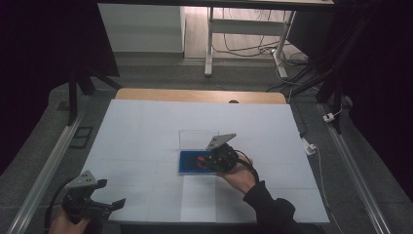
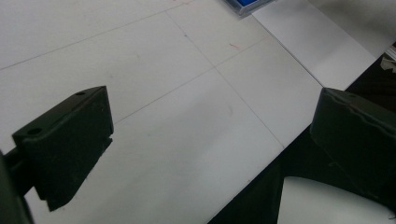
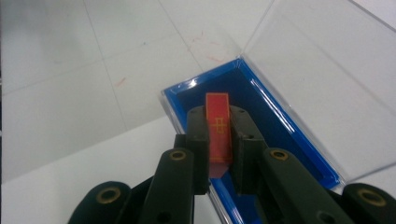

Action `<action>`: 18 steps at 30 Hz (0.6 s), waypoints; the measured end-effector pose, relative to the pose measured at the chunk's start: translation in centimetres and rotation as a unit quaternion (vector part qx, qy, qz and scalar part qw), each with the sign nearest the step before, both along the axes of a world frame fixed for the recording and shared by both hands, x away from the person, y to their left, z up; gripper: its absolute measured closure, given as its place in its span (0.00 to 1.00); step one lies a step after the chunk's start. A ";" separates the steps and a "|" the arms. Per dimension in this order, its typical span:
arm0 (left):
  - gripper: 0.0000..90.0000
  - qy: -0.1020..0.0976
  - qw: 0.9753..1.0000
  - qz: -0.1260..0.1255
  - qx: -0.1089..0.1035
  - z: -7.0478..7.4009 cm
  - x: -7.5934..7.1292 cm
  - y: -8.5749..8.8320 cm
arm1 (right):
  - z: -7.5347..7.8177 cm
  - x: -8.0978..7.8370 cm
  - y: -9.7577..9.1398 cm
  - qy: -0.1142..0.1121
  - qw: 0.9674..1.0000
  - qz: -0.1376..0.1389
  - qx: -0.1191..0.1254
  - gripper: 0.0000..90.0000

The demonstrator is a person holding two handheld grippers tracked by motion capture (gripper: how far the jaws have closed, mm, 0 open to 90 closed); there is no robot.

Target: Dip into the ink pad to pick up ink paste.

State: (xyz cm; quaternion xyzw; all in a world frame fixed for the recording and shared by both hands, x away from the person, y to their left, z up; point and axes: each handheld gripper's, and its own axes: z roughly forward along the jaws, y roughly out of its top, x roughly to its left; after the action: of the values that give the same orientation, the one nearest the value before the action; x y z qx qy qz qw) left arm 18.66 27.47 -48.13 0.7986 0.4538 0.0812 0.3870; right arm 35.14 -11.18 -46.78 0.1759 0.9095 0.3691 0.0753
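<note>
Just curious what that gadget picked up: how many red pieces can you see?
1: a red piece clamped between the right gripper jaws, over the open blue box. The gripper could hide others in the box.

I see a white table (image 1: 146, 126) with a paper sheet (image 1: 198, 197) at its near edge, and beyond it what looks like a desk frame (image 1: 243, 29) over cables (image 1: 258, 48).

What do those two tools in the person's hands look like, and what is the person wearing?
Both are black. The left gripper has two blocky, flat-faced jaws, a grey three-cornered plate on top and a dark cable trailing off. The right gripper has the same plate, linked bars with brass-ringed holes, and a looping black cable. A black sleeve covers the right forearm.
</note>
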 end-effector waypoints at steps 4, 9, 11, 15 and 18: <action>0.00 -0.002 1.000 -0.004 0.007 0.0 0.0 -0.2 | 0.2 -0.4 -0.5 0.002 1.000 0.001 0.004 0.89; 0.00 -0.002 1.000 -0.002 0.005 0.0 0.0 -0.1 | 0.8 -1.0 -1.0 0.006 1.000 -0.001 0.017 0.89; 0.00 -0.002 1.000 -0.002 0.004 0.0 0.0 -0.1 | 0.9 -1.3 -1.1 0.009 1.000 -0.004 0.019 0.89; 0.00 -0.008 1.000 -0.003 0.007 0.1 -0.1 -0.2 | 1.2 -1.8 -1.3 0.015 1.000 -0.003 0.023 0.89; 0.00 -0.012 1.000 -0.007 0.014 0.1 -0.2 -0.4 | 1.4 -2.3 -1.5 0.018 0.999 -0.001 0.027 0.89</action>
State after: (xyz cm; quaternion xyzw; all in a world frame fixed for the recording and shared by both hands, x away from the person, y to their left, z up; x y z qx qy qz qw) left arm 18.46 27.08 -48.01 0.8060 0.4426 0.0947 0.3815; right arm 32.86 -12.67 -45.39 0.1855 0.9003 0.3900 0.0545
